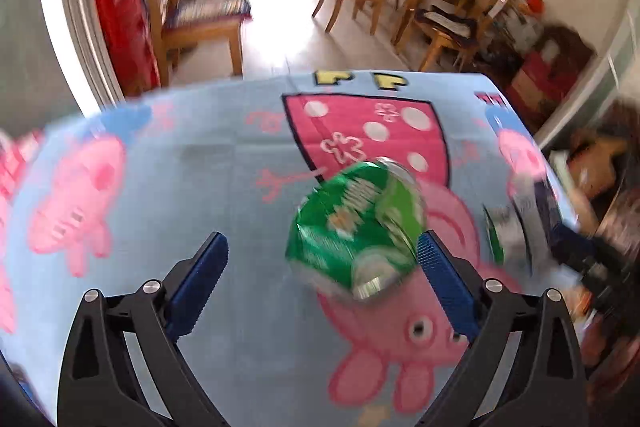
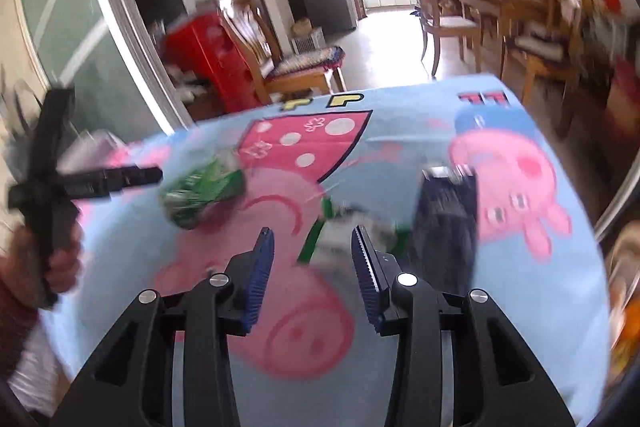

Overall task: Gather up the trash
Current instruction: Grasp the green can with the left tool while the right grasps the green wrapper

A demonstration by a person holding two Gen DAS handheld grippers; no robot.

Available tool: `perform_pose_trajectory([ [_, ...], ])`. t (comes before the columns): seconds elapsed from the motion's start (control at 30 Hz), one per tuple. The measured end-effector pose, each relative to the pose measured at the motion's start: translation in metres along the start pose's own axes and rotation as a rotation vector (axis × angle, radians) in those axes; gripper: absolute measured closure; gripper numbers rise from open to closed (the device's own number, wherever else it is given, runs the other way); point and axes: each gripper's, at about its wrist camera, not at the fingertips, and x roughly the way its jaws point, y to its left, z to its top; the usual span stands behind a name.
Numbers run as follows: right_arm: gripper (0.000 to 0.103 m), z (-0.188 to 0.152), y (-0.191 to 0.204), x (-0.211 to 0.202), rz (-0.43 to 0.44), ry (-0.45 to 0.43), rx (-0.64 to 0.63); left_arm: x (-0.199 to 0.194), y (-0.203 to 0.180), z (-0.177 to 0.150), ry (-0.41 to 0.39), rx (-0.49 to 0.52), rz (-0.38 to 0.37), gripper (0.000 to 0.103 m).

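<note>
The crushed green metal can (image 1: 356,227) lies on the cartoon-print cloth-covered surface (image 1: 160,187), touching the released left tool's (image 1: 320,247) right finger; its long axis slants across the gap. The right tool (image 2: 312,247) is released too.

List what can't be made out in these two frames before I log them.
- Green can: label unreadable from motion blur, both views.
- White-green item: identity unclear; smeared in right wrist view, and by the right claw's arm in left.
- Dark object: blurred, can't identify.
- Left claw: contact with can uncertain.
</note>
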Motion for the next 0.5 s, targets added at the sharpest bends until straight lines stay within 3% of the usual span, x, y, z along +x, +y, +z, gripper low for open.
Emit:
perform_pose_trajectory([
  [0.1,0.058,0.005,0.008,0.030,-0.082,0.081,-0.093,0.038,0.027,0.010,0.110,-0.214,-0.179,0.010],
  [0.17,0.058,0.000,0.008,0.043,-0.093,0.132,-0.108,0.046,0.032,0.006,0.125,-0.264,-0.219,0.011],
  [0.27,0.058,-0.011,0.013,0.043,-0.110,0.142,-0.141,0.046,0.025,-0.008,0.143,-0.245,-0.260,0.024],
  [0.4,0.064,-0.031,0.022,0.028,-0.039,0.128,-0.129,0.030,0.003,-0.038,0.156,-0.194,-0.315,0.041],
  [0.5,0.064,-0.048,0.025,0.004,0.019,0.090,-0.111,0.016,-0.002,-0.052,0.153,-0.203,-0.380,0.038],
])
